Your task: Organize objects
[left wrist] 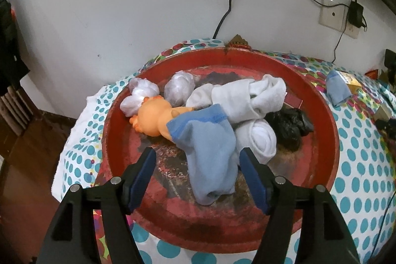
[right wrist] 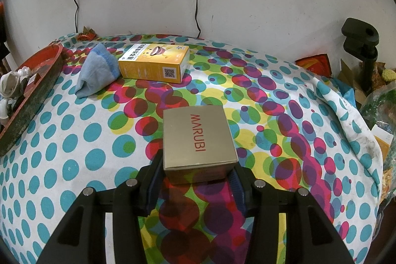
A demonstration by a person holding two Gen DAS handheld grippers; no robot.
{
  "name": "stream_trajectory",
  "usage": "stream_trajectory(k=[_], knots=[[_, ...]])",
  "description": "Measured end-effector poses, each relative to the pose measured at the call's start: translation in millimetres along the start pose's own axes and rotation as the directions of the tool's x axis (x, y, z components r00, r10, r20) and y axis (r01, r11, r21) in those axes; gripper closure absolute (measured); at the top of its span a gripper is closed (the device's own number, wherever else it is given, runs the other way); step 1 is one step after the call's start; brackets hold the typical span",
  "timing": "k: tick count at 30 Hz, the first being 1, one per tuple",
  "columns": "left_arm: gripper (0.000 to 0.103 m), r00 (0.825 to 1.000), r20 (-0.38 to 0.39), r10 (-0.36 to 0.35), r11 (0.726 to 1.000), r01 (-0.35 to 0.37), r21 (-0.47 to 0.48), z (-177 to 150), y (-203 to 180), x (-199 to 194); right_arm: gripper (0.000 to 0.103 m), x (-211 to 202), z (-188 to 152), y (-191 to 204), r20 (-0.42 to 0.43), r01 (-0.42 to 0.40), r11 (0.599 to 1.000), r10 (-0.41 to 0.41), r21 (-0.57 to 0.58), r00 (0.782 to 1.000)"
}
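The left hand-held gripper (left wrist: 198,160) is seen parted over a round red tray (left wrist: 329,120), its blue-padded fingers (left wrist: 143,172) standing clear on either side of a light blue sock (left wrist: 210,152). Nothing is gripped by it: the sock lies loose on the tray floor between the fingers, its upper end draped over an orange rubber toy (left wrist: 153,118). Behind the toy, three balls of crumpled clear plastic (left wrist: 179,88) are gathered near the tray's far left. White socks (left wrist: 247,95), one of them rolled, are piled to the right of the blue sock, and a crumpled black bag (left wrist: 289,125) is lodged against them.

The tray is set on a table covered by a dotted cloth (right wrist: 74,140), pushed against a white wall (left wrist: 123,4).

The right hand-held gripper (right wrist: 195,172) is closed about halfway on a grey box (right wrist: 198,137) printed with red letters; the near end of the box is pinched between the pads, and the box is held above the cloth. Further back on the cloth, a second blue sock (right wrist: 96,71) is found just beside a yellow box (right wrist: 156,63), the two apparently touching. The tray's edge is seen at the left of that view.
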State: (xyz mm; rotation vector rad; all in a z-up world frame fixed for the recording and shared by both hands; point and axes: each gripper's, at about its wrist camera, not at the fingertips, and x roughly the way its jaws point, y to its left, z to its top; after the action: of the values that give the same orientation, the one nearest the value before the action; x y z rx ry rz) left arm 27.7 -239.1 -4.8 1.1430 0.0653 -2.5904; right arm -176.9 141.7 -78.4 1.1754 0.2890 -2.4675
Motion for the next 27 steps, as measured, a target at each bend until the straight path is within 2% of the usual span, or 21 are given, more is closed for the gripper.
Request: stream_trajectory(k=[6, 11, 14, 20, 27], knots=[[0.035, 0.999, -0.011, -0.036, 0.999, 0.036, -0.004, -4.1, 0.9, 4.2, 0.054, -0.7, -0.5, 1.2, 0.000, 0.003, 1.000, -0.003, -0.002, 1.000], [0.035, 0.999, -0.013, -0.052, 0.998, 0.051, -0.026, -4.1, 4.7, 4.3, 0.054, -4.7, -1.9, 9.4, 0.008, 0.065, 0.998, -0.065, -0.015, 0.998], [0.029, 0.999, -0.017, -0.049, 0.998, 0.049, -0.044, -4.4, 8.3, 5.8, 0.055, -6.5, -1.8, 9.1, 0.010, 0.100, 0.995, -0.100, -0.009, 0.995], [0.028, 0.999, -0.016, -0.050, 0.997, 0.049, -0.058, -4.3, 13.7, 6.2, 0.056, -11.1, 1.8, 18.2, -0.008, 0.141, 0.990, -0.141, 0.004, 0.990], [0.024, 0.999, -0.013, -0.051, 0.996, 0.050, -0.067, -3.9, 15.3, 5.1, 0.056, -43.8, 18.1, 49.1, 0.025, 0.086, 0.996, -0.086, 0.009, 0.996]])
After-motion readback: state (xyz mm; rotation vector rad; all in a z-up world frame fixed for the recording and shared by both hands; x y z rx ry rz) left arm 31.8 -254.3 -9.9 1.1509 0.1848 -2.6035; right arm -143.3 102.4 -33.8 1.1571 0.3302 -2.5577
